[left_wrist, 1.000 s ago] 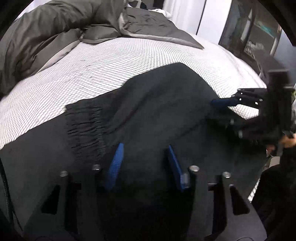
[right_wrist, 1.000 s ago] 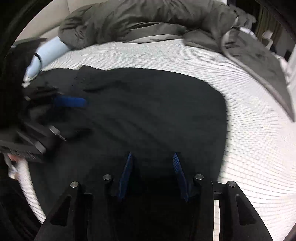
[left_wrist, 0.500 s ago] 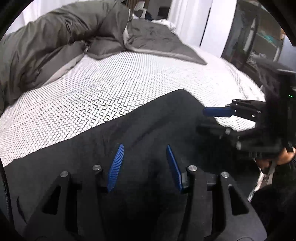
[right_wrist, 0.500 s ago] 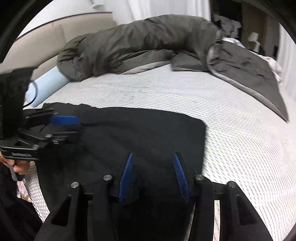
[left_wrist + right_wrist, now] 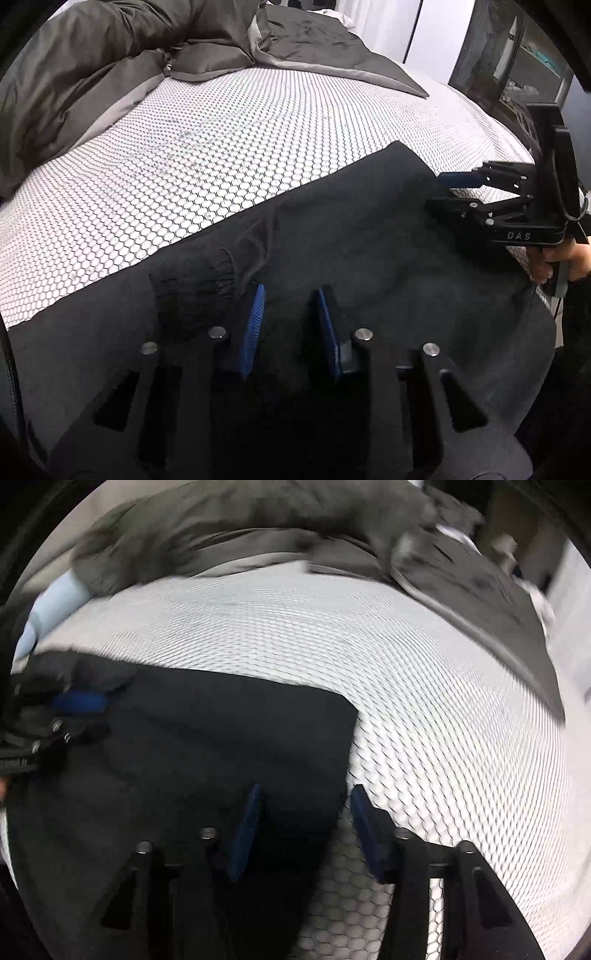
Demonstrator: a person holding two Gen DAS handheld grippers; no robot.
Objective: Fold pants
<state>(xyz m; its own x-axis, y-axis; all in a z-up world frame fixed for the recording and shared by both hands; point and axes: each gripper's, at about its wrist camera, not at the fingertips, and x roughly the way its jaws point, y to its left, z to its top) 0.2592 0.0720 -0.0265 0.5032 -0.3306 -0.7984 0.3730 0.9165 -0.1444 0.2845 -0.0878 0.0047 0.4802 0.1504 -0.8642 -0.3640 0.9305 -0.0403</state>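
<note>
Since a second ago: ribbed waistband (image 5: 192, 284) back in the left wrist view just left of the left gripper (image 5: 290, 321), and in the right wrist view the edge of the pants (image 5: 207, 760) now between the right gripper's (image 5: 303, 830) fingers rather than far to the right. Left wrist view: black pants (image 5: 351, 236) spread flat on the bed (image 5: 221, 155), across its near part, under both tools; left blue fingers (image 5: 255, 325) having just been closing, now narrowly apart above the dark cloth, no fold visibly pinched between them. Right gripper (image 5: 439, 192) at the right edge, blue pad over the far corner of the pants, held by a hand (image 5: 565, 258); whether it touches the cloth cannot be told. Grey duvet (image 5: 110, 59) bunched at the head of the bed. Right wrist view, blurred: right fingers (image 5: 247, 830) having just been opening, now spread, left one over the black cloth, right one over the honeycomb sheet (image 5: 443, 701), gripping nothing. Left gripper (image 5: 70, 712) at the far left on the pants. Pale blue pillow (image 5: 51, 605) beyond it, grey duvet (image 5: 258, 520) across the top.
</note>
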